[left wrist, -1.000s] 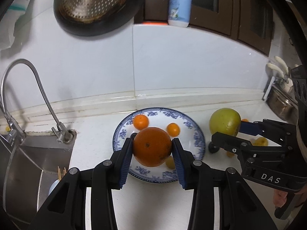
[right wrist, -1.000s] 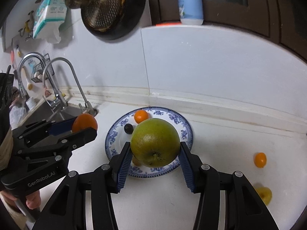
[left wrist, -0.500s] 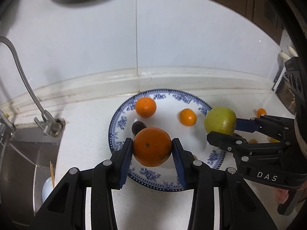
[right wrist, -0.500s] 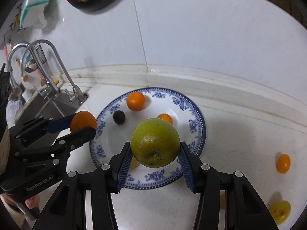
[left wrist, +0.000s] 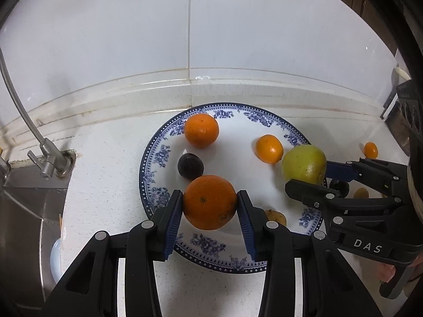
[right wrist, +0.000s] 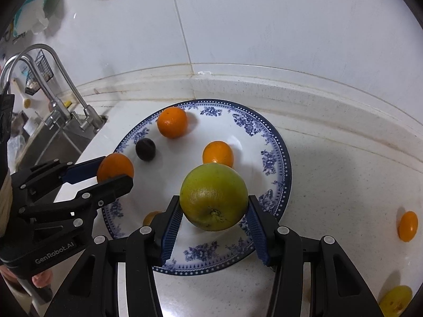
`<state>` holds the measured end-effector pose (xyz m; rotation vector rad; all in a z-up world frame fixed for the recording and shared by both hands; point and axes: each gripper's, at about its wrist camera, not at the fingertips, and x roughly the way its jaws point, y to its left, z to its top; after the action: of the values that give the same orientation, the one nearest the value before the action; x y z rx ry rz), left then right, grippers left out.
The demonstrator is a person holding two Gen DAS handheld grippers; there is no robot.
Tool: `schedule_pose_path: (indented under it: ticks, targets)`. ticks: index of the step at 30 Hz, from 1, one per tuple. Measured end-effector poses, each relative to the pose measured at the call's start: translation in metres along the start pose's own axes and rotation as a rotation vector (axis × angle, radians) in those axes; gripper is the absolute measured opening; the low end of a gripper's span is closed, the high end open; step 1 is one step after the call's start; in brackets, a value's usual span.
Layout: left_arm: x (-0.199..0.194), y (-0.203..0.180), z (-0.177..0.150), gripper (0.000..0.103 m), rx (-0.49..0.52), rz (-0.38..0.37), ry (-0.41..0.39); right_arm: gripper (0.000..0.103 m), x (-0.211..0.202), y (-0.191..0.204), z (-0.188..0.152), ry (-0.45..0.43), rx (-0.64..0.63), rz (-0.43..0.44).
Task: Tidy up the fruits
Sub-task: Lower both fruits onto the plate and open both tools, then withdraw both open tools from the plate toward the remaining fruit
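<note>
A blue-patterned white plate (left wrist: 211, 248) (right wrist: 275, 142) lies on the white counter. On it lie a mandarin (left wrist: 201, 130) (right wrist: 172, 122), a smaller mandarin (left wrist: 269, 149) (right wrist: 217, 154), a dark plum (left wrist: 190, 166) (right wrist: 145, 149) and a small yellowish fruit (left wrist: 276, 216) (right wrist: 151, 217). My left gripper (left wrist: 210, 206) (right wrist: 115, 169) is shut on a large orange (left wrist: 209, 202) (right wrist: 115, 166) over the plate's left part. My right gripper (right wrist: 214, 204) (left wrist: 308, 170) is shut on a green-yellow fruit (right wrist: 214, 196) (left wrist: 303, 163) over the plate's right part.
On the counter right of the plate lie a small orange fruit (right wrist: 408, 226) (left wrist: 370, 150) and a yellow fruit (right wrist: 395, 299). A tap (right wrist: 53, 79) (left wrist: 46, 162) and steel sink (left wrist: 23, 232) are at the left. The tiled wall rises behind.
Both grippers have moved forward and down toward the plate, each still holding its fruit. The plate fills more of both views and the pan and bottle above have left the frame.
</note>
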<state>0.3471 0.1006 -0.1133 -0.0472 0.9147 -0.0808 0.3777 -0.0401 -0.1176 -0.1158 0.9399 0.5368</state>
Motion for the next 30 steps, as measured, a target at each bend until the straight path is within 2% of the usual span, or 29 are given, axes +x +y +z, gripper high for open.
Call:
schedule_pose_path:
  ticks: [2,6,9,17,20,26,30]
  targets:
    - [0.001,0.0,0.0,0.041,0.004,0.01,0.003,0.05,0.0,0.0,0.0,0.0,0.0,0.004]
    - [-0.005,0.0,0.0,0.05,0.009,0.044,-0.018,0.05,-0.003,-0.001,0.0,-0.012,0.0,0.015]
    - [-0.016,-0.001,0.001,0.051,0.014,0.059,-0.042,0.051,-0.013,-0.001,0.0,-0.036,0.009,0.015]
    - [-0.058,-0.017,-0.004,0.054,0.029,0.043,-0.106,0.051,-0.06,0.006,-0.009,-0.135,-0.02,-0.019]
    - [-0.076,-0.024,-0.006,0.057,0.02,0.039,-0.131,0.058,-0.08,0.006,-0.015,-0.175,-0.023,-0.05]
    - [-0.108,-0.043,-0.012,0.059,0.031,0.015,-0.172,0.058,-0.119,0.005,-0.03,-0.231,-0.013,-0.088]
    - [-0.129,-0.057,-0.018,0.063,0.038,0.0,-0.223,0.063,-0.144,0.0,-0.042,-0.271,0.021,-0.12]
